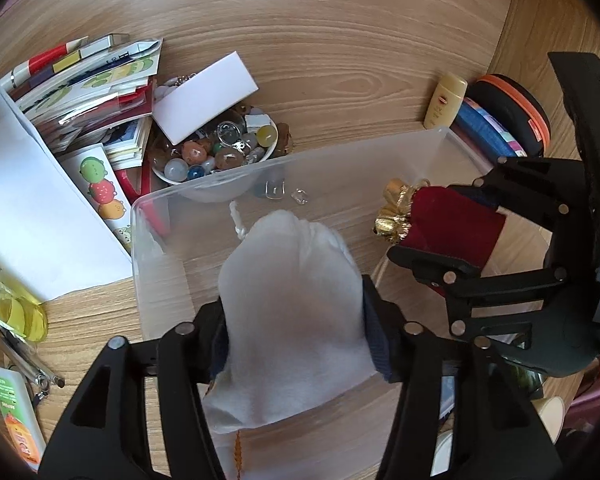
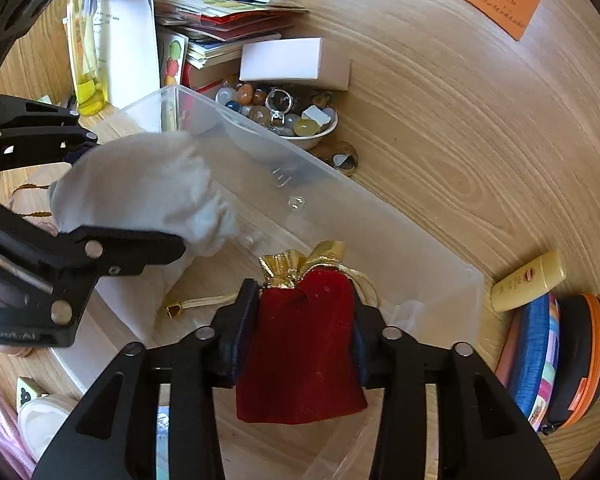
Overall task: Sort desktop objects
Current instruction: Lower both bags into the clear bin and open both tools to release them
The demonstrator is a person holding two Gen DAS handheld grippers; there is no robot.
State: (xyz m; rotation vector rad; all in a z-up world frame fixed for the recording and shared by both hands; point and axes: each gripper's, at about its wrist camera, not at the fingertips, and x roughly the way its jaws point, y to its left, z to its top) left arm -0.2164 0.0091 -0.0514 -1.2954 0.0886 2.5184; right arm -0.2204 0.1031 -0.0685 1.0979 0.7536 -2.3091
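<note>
A clear plastic bin (image 1: pixel 340 152) stands on the wooden desk, with both grippers over its inside. In the left wrist view my left gripper (image 1: pixel 292 308) has a soft white drawstring pouch (image 1: pixel 296 288) between its pads, which lie against the pouch's sides. The right wrist view shows my right gripper (image 2: pixel 300 300) with a dark red velvet pouch (image 2: pixel 304 344) with a gold top between its pads, which touch both of its edges. Each gripper also shows in the other view: the right gripper (image 1: pixel 436 216) and the left gripper (image 2: pixel 136 190). A gold cord (image 2: pixel 204 302) trails onto the bin floor.
Behind the bin sit a white bowl of marbles (image 1: pixel 216 152), a white card (image 1: pixel 204 96), a pile of booklets (image 1: pixel 92 92) and a paper sheet (image 1: pixel 32 208). A yellow bottle (image 1: pixel 446 100) and a round orange-rimmed case (image 1: pixel 512 116) stand at the bin's right end. Pens (image 1: pixel 28 364) lie at left.
</note>
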